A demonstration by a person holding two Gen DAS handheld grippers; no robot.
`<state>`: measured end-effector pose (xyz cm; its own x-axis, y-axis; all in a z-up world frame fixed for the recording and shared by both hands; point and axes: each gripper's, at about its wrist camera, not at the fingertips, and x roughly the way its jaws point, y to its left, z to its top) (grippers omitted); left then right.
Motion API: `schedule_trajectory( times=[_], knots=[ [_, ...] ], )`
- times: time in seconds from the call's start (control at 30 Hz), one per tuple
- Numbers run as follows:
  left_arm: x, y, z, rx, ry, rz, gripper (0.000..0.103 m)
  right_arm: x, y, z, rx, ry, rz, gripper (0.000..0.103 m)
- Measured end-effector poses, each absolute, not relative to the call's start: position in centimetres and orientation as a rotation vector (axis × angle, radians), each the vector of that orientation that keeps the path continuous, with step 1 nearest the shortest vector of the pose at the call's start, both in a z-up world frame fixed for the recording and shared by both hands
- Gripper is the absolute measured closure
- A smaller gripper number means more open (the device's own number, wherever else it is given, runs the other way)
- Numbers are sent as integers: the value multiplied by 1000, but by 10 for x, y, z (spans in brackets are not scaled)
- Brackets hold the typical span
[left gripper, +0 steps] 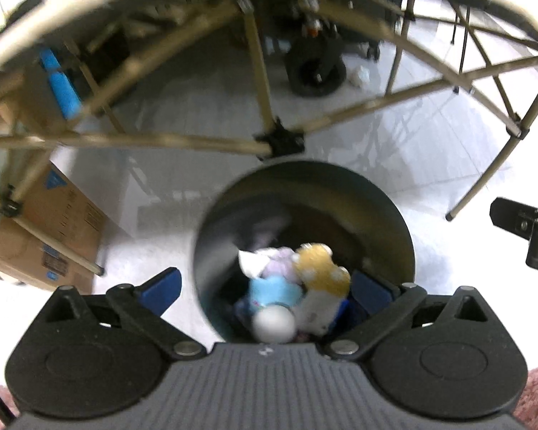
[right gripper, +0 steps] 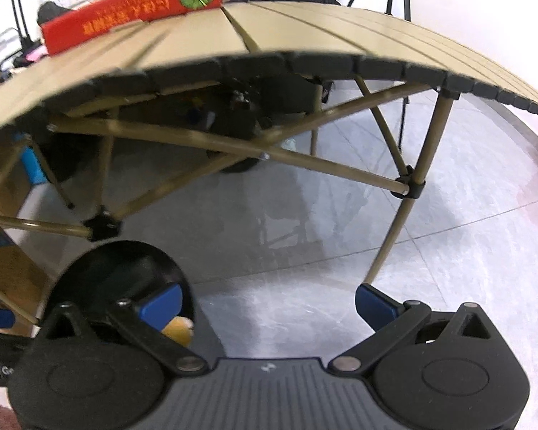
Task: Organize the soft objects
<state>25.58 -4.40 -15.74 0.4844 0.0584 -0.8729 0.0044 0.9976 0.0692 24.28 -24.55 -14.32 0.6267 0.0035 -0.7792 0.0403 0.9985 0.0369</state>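
Left gripper [left gripper: 265, 288]: fingers [left gripper: 161, 288] spread wide, nothing clamped. Between and just past them sits a dark round bin [left gripper: 394, 222], mouth facing the camera. Toys [left gripper: 294, 286] are piled inside it: a yellow plush [left gripper: 319, 265], long axis running from near the right finger up and left; a blue plush [left gripper: 272, 290]; a pale purple one [left gripper: 279, 263]; a white ball [left gripper: 273, 324] nearest the fingers. All blurred, no tags legible.

Left of the left finger, a cardboard box [left gripper: 53, 222] on the floor with blue labels, print too small to read.

Right gripper [right gripper: 267, 302]: fingers [right gripper: 161, 302] wide, only bare floor [right gripper: 305, 251] between them. The bin shows behind its left finger, with a bit of yellow plush just below the tip. Beyond the fingers, the table [right gripper: 305, 36] carries a red box [right gripper: 132, 10] with gold lettering, unreadable, and a green round emblem.
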Motion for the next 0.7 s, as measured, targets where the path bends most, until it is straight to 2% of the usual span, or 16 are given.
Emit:
schedule_trajectory(
  times=[0.3, 0.7],
  knots=[
    [189, -15, -95, 99, 895, 1, 0, 186, -221, -88, 24, 784, 121, 0],
    [88, 10, -58, 123, 804, -17, 0, 81, -198, -58, -23, 785, 213, 0]
  ],
)
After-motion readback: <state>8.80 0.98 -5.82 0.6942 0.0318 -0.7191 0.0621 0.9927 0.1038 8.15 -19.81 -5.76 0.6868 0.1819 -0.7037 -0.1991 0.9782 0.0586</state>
